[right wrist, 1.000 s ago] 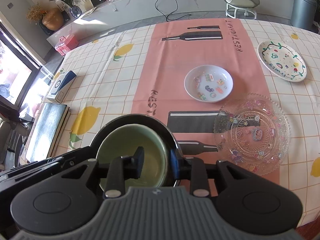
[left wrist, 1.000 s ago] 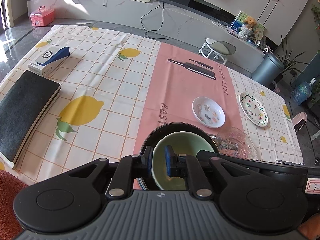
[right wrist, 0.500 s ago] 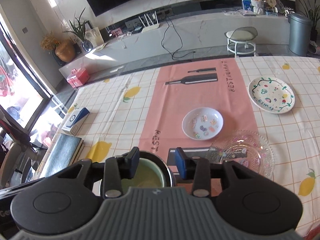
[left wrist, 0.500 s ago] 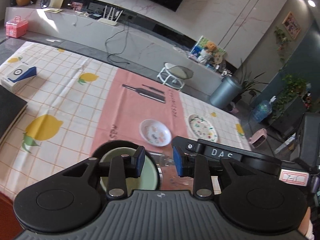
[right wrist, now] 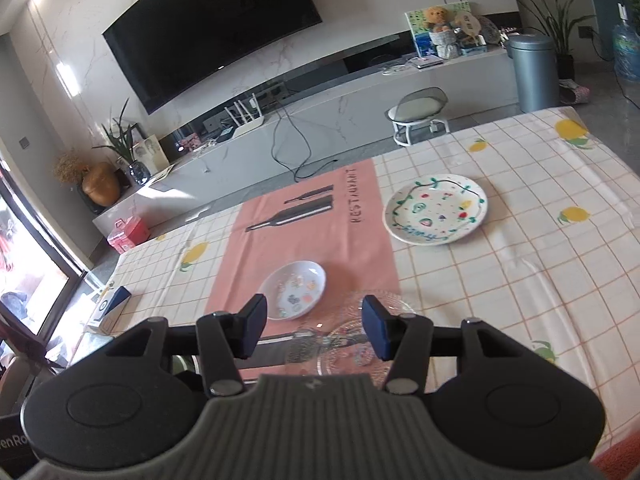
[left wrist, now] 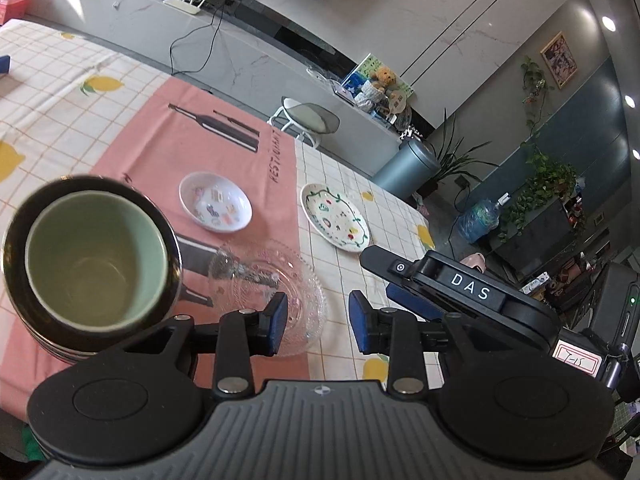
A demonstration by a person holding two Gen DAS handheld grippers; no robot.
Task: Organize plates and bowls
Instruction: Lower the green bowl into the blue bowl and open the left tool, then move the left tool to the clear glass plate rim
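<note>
A green bowl [left wrist: 96, 256] sits nested inside a black bowl [left wrist: 172, 240] on the pink runner, at the left of the left wrist view. My left gripper [left wrist: 316, 320] is open and empty, to the right of the bowls, over a clear glass plate [left wrist: 276, 284]. My right gripper [right wrist: 314, 330] is open and empty above the same glass plate [right wrist: 344, 344]. A small white sticker dish [left wrist: 214, 206] [right wrist: 294, 290] lies beyond it. A white painted plate [left wrist: 336, 220] [right wrist: 436, 214] lies further right.
The right gripper's body [left wrist: 472, 292] shows at the right in the left wrist view. A blue-and-white box [right wrist: 110, 306] lies at the table's left side. The table's right edge [right wrist: 616, 160] is near the painted plate. A stool [right wrist: 420, 116] stands beyond the table.
Both grippers have let go of the nested bowls, opened, and pulled up and to the right. The bowls now stand on the runner by themselves.
</note>
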